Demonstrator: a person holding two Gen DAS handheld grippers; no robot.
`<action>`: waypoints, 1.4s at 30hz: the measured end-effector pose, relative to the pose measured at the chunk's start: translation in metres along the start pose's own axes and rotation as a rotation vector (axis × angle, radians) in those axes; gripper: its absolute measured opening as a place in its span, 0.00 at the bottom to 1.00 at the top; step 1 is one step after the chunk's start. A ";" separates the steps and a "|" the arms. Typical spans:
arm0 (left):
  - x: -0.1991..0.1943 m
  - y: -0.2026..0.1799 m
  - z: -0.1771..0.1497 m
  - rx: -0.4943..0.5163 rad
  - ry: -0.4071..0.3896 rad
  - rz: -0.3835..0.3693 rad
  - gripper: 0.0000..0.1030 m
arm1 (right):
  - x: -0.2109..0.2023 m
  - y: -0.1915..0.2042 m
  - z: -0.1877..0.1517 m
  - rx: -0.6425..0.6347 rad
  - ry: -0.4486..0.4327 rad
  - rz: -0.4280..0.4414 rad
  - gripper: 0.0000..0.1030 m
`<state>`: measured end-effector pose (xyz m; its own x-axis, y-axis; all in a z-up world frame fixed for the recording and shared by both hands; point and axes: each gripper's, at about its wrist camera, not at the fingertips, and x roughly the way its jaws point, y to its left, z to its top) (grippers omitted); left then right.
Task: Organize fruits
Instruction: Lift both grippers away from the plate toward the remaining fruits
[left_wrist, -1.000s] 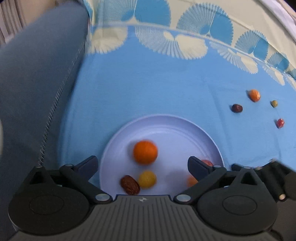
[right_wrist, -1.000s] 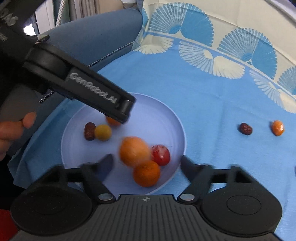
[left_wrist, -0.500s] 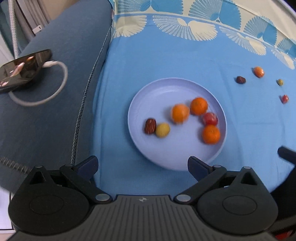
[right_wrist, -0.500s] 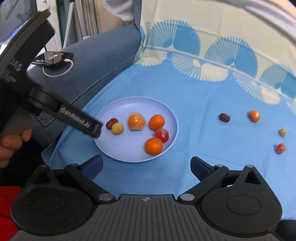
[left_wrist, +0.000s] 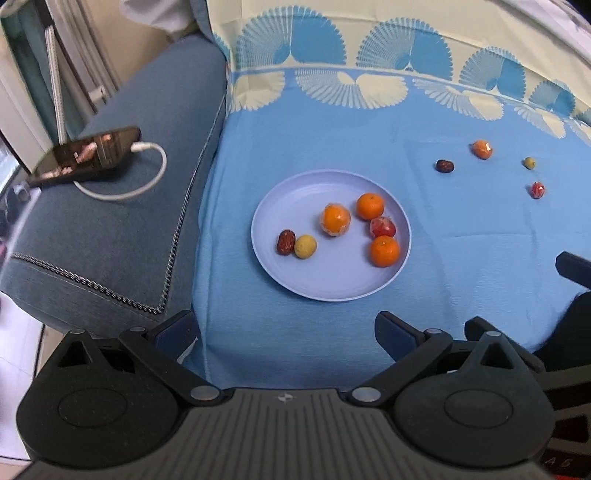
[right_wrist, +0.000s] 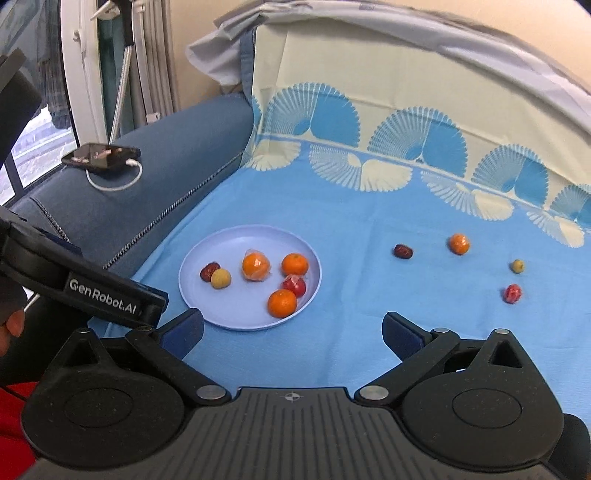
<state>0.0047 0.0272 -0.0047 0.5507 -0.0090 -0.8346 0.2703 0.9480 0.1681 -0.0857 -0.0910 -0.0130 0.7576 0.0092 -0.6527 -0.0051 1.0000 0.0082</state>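
Observation:
A lilac plate (left_wrist: 291, 192) (right_wrist: 207, 254) sits on the blue cloth and holds several fruits: oranges (left_wrist: 370, 206) (right_wrist: 294, 264), a wrapped orange (left_wrist: 335, 219), a red fruit (left_wrist: 382, 227), a yellow one (left_wrist: 305, 246) and a dark date (left_wrist: 285, 242). On the cloth to the right lie a date (left_wrist: 445, 165) (right_wrist: 402, 251), a small orange (left_wrist: 482, 149) (right_wrist: 459, 243), a yellow-green fruit (left_wrist: 529, 162) (right_wrist: 518, 266) and a red fruit (left_wrist: 537, 189) (right_wrist: 512, 293). My left gripper (left_wrist: 286, 328) and right gripper (right_wrist: 293, 334) are open and empty, held back from the plate.
A blue sofa arm (left_wrist: 122, 221) borders the cloth on the left. A phone (left_wrist: 85, 155) (right_wrist: 101, 156) with a white cable (left_wrist: 147, 181) lies on it. The left gripper's body (right_wrist: 92, 291) reaches into the right wrist view. The patterned cloth drapes up the backrest (right_wrist: 406, 103).
Both grippers have pulled up and back from the plate, which now looks smaller and farther. The wrapped orange that was rolling now rests on the plate.

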 end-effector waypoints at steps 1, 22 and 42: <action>-0.003 -0.001 -0.001 0.004 -0.009 0.002 1.00 | -0.003 -0.001 0.000 0.002 -0.007 -0.003 0.99; -0.014 -0.010 -0.004 0.031 -0.037 0.019 1.00 | -0.015 -0.002 -0.002 0.021 -0.029 -0.014 0.99; 0.001 -0.011 0.000 0.038 0.010 0.013 1.00 | 0.000 -0.008 -0.003 0.045 0.013 -0.001 0.99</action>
<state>0.0020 0.0167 -0.0079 0.5464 0.0071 -0.8375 0.2931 0.9351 0.1991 -0.0877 -0.0994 -0.0155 0.7493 0.0085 -0.6622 0.0251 0.9988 0.0413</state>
